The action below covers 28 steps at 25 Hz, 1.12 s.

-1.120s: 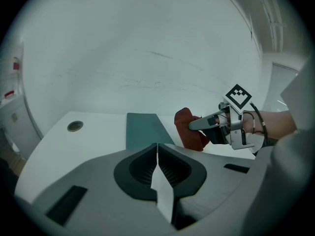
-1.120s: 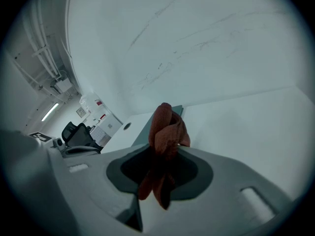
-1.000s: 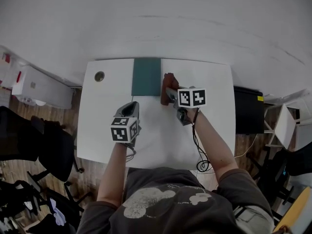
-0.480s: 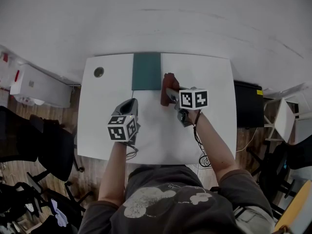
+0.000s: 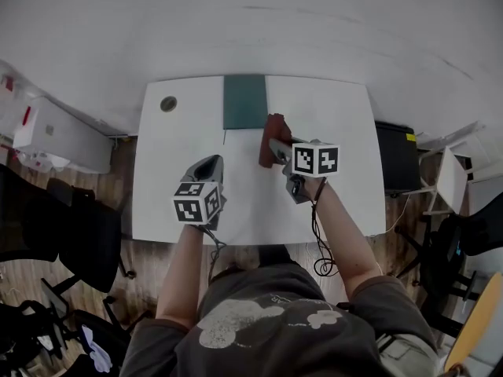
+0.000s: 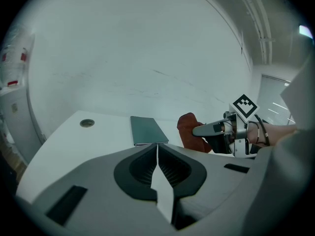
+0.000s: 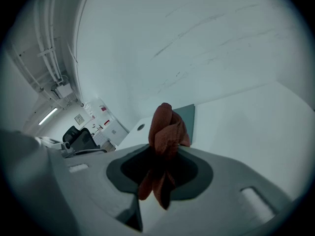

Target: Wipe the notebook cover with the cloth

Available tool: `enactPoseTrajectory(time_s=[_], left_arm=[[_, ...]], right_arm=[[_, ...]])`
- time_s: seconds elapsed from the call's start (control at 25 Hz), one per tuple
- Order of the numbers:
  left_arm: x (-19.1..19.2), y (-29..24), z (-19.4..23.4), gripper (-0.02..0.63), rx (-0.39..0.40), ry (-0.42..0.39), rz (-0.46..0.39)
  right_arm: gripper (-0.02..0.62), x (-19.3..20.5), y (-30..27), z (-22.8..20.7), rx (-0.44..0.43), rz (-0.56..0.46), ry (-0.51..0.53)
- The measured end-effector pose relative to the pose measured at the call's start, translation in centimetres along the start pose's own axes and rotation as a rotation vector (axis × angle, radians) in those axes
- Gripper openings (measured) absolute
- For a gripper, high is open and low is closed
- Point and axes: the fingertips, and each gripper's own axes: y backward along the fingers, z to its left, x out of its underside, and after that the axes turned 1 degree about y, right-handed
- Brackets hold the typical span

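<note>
A dark green notebook (image 5: 244,102) lies flat at the far edge of the white table (image 5: 338,116); it also shows in the left gripper view (image 6: 147,130) and partly behind the cloth in the right gripper view (image 7: 188,114). My right gripper (image 5: 271,149) is shut on a bunched reddish-brown cloth (image 5: 273,137), held just right of the notebook's near corner. The cloth (image 7: 165,136) fills the right jaws. My left gripper (image 5: 206,166) hangs over the table's near left part, jaws shut and empty (image 6: 157,146).
A round cable grommet (image 5: 168,104) sits in the table's far left corner. A black box (image 5: 397,159) stands on the floor right of the table, white cabinets (image 5: 51,136) to the left, a dark chair (image 5: 71,234) at near left.
Both grippers keep nearly the same place; the left one has drifted slightly toward me. The head camera shifted, so the table sits a little higher and further right in the frame.
</note>
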Motion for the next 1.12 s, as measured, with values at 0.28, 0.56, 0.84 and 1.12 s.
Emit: enactPoseTrajectory(time_s=[0.28, 0.56, 0.84, 1.12], left_arm=[[1.3, 4.9, -0.6, 0.002, 0.053, -0.002, -0.031], [1.9, 9.7, -1.5, 0.003, 0.096, -0.011, -0.074], [2.8, 14.5, -3.2, 0.003, 0.151, -0.036, -0.109], [5.6, 19.5, -3.6, 0.003, 0.192, -0.042, -0.118]], right_arm=[[0.11, 2.2, 3.2, 4.2, 0.022, -0.054, 0.004], [0.11, 4.5, 6.9, 8.0, 0.058, -0.103, 0.022], [0.11, 7.3, 10.0, 12.0, 0.112, -0.133, 0.078], [0.11, 11.9, 12.6, 16.6, 0.121, -0.157, 0.086]])
